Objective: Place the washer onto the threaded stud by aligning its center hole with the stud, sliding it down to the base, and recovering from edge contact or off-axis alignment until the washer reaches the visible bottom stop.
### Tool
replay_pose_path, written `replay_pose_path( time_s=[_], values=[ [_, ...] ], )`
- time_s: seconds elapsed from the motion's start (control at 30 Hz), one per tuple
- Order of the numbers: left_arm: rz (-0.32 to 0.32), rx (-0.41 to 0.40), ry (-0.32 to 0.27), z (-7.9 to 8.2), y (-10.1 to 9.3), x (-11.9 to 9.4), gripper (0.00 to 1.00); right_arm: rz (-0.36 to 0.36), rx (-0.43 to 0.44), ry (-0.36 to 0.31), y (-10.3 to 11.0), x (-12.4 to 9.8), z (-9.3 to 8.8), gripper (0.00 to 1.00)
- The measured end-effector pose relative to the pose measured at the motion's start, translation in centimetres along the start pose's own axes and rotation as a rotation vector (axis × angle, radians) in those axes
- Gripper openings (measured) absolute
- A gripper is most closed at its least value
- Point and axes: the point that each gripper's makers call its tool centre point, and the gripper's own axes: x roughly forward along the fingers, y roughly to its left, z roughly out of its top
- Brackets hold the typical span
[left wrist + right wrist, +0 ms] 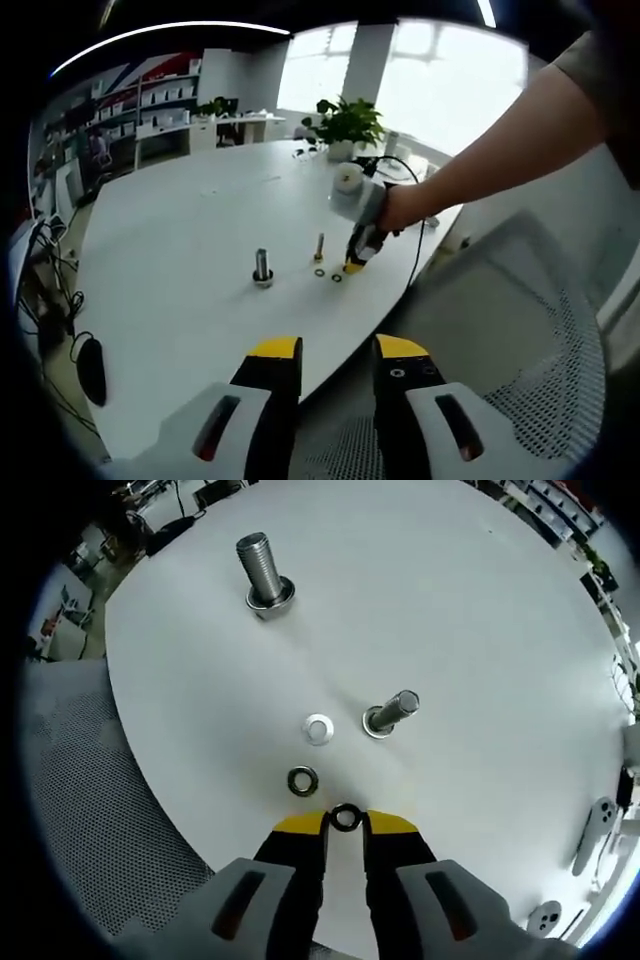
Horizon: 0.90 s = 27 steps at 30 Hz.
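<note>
Small dark metal ring washer (345, 817): light, stiff, slippery; right gripper (345, 825) fingers grasp rim. Left gripper (337, 352) fingers released.

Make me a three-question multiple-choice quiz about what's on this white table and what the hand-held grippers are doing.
1. Where is the small dark washer?
A. between the tips of the right hand-held gripper
B. on the large stud
C. on the chair

2. How many upright threaded studs stand on the table?
A. one
B. two
C. four

3. What state is the left hand-held gripper in?
A. shut on a washer
B. open, holding nothing
C. shut on a stud

Answers: 1 A, the ring sits between the yellow tips. 2 B, a large stud and a small stud. 3 B, its jaws stand apart.
</note>
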Motion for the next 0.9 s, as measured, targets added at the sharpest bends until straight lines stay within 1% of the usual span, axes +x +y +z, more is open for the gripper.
replay_pose_path(
  time_s=[0.17,0.3,0.37,0.4,0.47,0.57,0.63,0.7,0.73,0.77,0.83,0.9],
  values=[
    [-0.002,0.003,0.005,-0.04,-0.04,0.04,0.25,0.015,-0.057,-0.014,0.01,-0.04,-0.11,0.17],
    [0.001,-0.001,0.002,0.02,0.06,0.04,0.25,0.017,-0.086,-0.012,0.07,-0.05,-0.03,0.17],
    [0.001,-0.002,0.006,-0.06,0.07,0.08,0.25,0.012,-0.085,-0.005,0.10,0.00,0.03,0.17],
    [0.000,-0.002,0.007,-0.09,0.05,0.09,0.25,0.009,-0.077,0.000,0.08,-0.01,0.08,0.17],
    [-0.001,0.001,0.007,-0.07,0.02,0.10,0.25,0.003,-0.029,0.011,-0.01,0.01,0.09,0.17],
    [0.003,0.003,0.001,0.03,0.06,0.03,0.25,-0.001,-0.025,0.016,0.04,-0.03,0.08,0.16],
    [0.007,-0.001,-0.002,0.08,0.13,-0.01,0.25,-0.004,0.000,0.009,-0.15,0.09,0.03,0.16],
    [0.011,-0.004,-0.004,0.08,0.22,-0.01,0.25,-0.006,0.056,-0.010,-0.08,-0.08,-0.04,0.15],
    [0.011,-0.005,-0.004,0.07,0.22,0.00,0.25,-0.011,0.052,-0.024,-0.35,0.10,-0.07,0.15],
    [0.010,-0.005,-0.003,0.06,0.20,-0.02,0.25,-0.017,0.054,-0.027,-0.27,0.13,-0.22,0.15],
    [0.008,-0.002,-0.002,0.04,0.14,-0.02,0.25,-0.037,0.026,-0.048,0.02,0.13,-0.12,0.15],
    [0.006,0.001,-0.003,0.07,0.11,0.01,0.25,-0.043,0.028,-0.068,0.04,0.08,-0.15,0.15]
  ],
)
